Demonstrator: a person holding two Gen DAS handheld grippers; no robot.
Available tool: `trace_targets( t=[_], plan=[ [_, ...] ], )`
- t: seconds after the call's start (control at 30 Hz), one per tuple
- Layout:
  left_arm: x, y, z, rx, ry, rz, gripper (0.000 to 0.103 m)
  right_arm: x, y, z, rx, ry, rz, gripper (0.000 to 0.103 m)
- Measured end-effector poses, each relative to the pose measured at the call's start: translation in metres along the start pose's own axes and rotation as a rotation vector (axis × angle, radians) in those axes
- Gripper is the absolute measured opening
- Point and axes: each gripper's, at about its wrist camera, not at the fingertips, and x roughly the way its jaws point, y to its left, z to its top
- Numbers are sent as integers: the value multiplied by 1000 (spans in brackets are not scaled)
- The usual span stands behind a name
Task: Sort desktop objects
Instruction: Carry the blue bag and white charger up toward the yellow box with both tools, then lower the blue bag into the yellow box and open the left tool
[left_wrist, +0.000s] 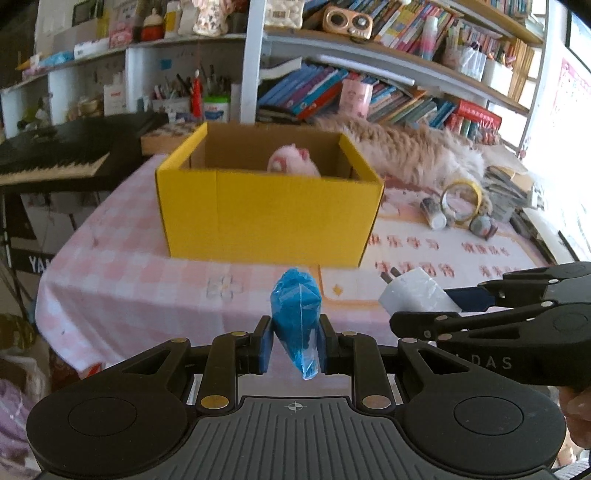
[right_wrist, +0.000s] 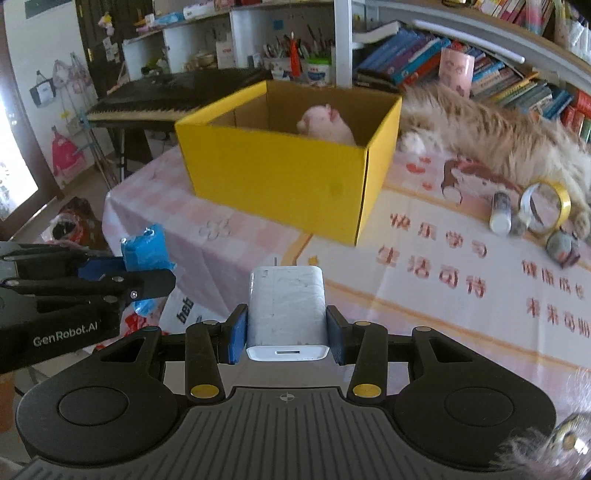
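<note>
- Left tool (left_wrist: 294, 345) pinches a blue packet (left_wrist: 295, 310); right tool (right_wrist: 287, 334) clamps a white charger (right_wrist: 286, 306).
- Both items ride above the worktop (right_wrist: 424, 295), apparently bound for the yellow box (left_wrist: 273, 206) ahead of both tools.

yellow cardboard box (left_wrist: 269, 218) looks matt and smooth; blue bag (left_wrist: 295, 317) is glossy crinkled plastic film; white charger (right_wrist: 286, 314) is smooth plastic (slightly scuffed); checked tablecloth (left_wrist: 122, 280) looks matt.

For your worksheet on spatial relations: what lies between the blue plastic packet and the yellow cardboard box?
Only bare pink checked tablecloth separates the blue plastic packet from the yellow cardboard box, seen in the left wrist view.
</note>
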Motion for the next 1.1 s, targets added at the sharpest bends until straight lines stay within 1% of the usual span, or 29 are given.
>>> trace_targets(
  t=[0.37, 0.63, 0.8, 1.1],
  plan=[
    [22, -6, 69, 13, -152, 24, 23, 5, -32, 71, 14, -129, 36, 40],
    [54, -7, 107, 14, -201, 78, 23, 21, -59, 117, -28, -182, 53, 40],
    [77, -7, 123, 15, -195, 116, 23, 37, -77, 137, -42, -193, 57, 40],
    [122, -4, 130, 35, -92, 178, 23, 77, -99, 156, -56, -160, 75, 40]
  ],
)
